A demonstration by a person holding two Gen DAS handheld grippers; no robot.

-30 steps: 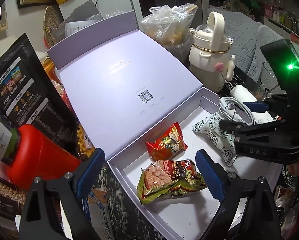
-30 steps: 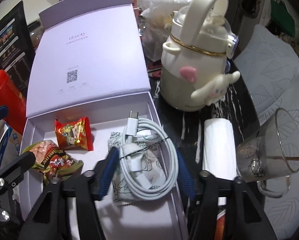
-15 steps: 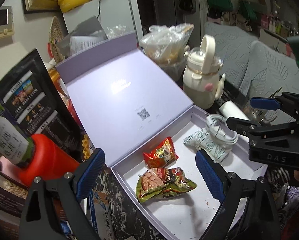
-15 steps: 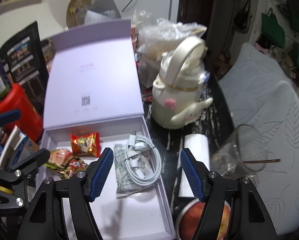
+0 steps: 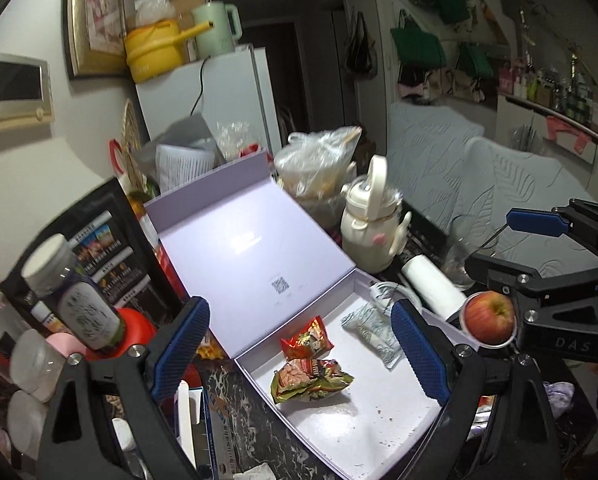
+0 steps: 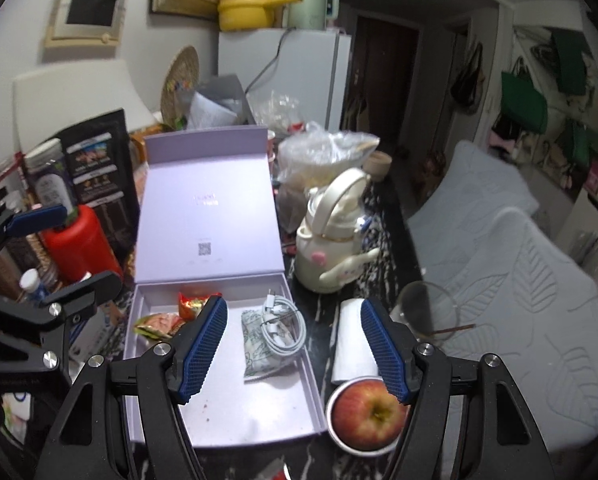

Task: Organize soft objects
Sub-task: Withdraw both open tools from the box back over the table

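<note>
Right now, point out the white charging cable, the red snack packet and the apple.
charging cable (image 6: 282, 326): right wrist view, on the coiled loops.
red snack packet (image 5: 307, 339): left wrist view, middle of its printed front.
apple (image 6: 369, 414): right wrist view, on the red skin beside the stem.

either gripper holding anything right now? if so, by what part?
Nothing held. The left gripper and right gripper are both open and empty, above the box; the cable and snack packets lie loose inside it.
</note>
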